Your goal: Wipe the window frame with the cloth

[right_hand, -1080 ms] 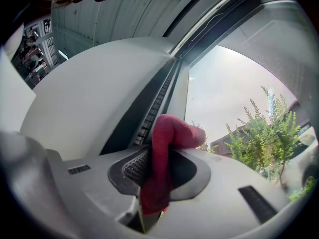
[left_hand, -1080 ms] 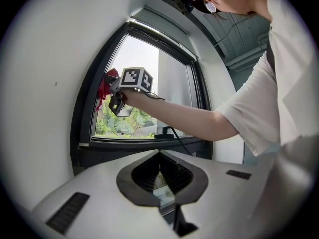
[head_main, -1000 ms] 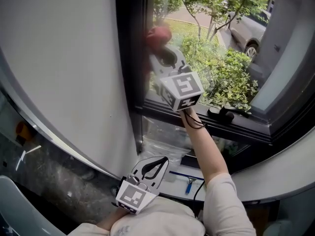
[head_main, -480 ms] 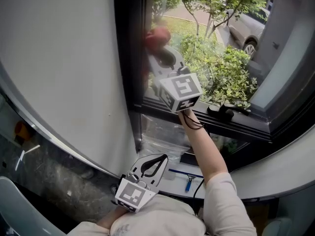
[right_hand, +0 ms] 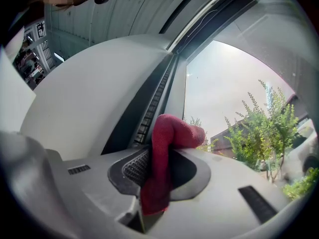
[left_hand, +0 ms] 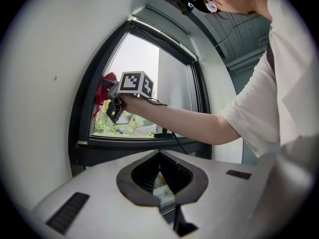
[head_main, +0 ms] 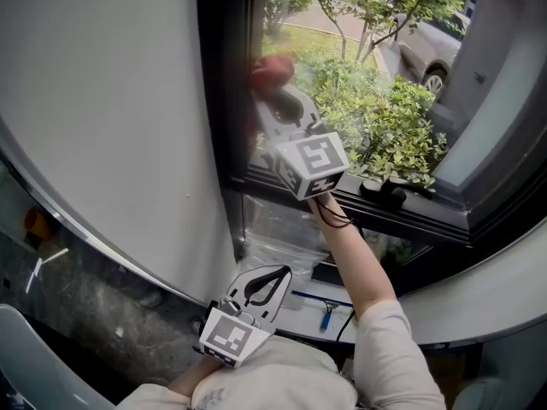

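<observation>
- Looking down in the head view: the right gripper [head_main: 272,84] is raised at arm's length to the dark window frame [head_main: 224,84]. The red cloth [head_main: 273,67] is bunched at its tip, right where the frame's upright meets the glass.
- Judgement: the arm is stretched so that the soft wad, not the hard gripper, meets the frame.
- Same view: the left gripper [head_main: 261,287] hangs low, close to the person's body and well apart from the frame. It looks parked out of the way, since one gripper is enough for wiping.
- Left gripper view: the jaws meet at their tips with nothing between them, so this gripper is closed and empty. Beyond them, the right gripper holds the cloth against the frame's left upright, above the bottom rail.
- Right gripper view: the jaws are clamped on the cloth. A strip of it runs down between the ribbed pads, and the free end folds forward over the tips toward the frame's channel.
- Judgement: gripping mid-length leaves a padded lobe out front to do the rubbing.
- Actual contact with the frame cannot be confirmed in this view, though the head view suggests it.
- Step in hand, judged: wiping the upright.
</observation>
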`<state>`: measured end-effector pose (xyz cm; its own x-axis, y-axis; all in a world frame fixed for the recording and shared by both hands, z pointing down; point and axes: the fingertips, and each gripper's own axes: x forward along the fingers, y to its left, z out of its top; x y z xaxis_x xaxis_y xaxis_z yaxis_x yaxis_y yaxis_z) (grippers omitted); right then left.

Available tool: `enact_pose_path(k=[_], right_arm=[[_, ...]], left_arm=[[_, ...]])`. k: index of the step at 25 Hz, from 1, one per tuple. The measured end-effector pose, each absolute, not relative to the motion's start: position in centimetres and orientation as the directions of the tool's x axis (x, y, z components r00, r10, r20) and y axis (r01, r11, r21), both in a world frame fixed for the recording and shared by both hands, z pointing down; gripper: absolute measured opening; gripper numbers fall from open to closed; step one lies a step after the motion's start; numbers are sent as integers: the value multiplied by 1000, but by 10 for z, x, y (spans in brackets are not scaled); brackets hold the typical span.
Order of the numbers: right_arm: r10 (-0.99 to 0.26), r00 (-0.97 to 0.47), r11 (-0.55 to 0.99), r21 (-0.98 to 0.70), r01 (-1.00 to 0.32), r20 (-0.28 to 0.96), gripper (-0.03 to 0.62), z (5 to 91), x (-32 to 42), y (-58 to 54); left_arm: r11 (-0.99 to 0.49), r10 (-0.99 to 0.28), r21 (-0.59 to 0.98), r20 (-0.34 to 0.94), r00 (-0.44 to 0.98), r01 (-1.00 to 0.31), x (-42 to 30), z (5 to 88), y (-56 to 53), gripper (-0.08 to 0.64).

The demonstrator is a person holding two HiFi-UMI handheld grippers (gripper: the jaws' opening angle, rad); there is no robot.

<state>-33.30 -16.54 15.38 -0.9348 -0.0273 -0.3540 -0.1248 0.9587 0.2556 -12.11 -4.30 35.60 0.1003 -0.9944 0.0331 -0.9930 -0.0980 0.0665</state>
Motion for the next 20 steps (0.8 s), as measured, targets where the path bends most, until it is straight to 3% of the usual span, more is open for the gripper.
enact_pose_path(k=[20], right_arm=[[-31, -954, 971, 217, -99, -298, 87, 188, -334, -166]], left_arm=[[-100, -995, 46, 22, 101, -994, -118, 354, -41, 8]])
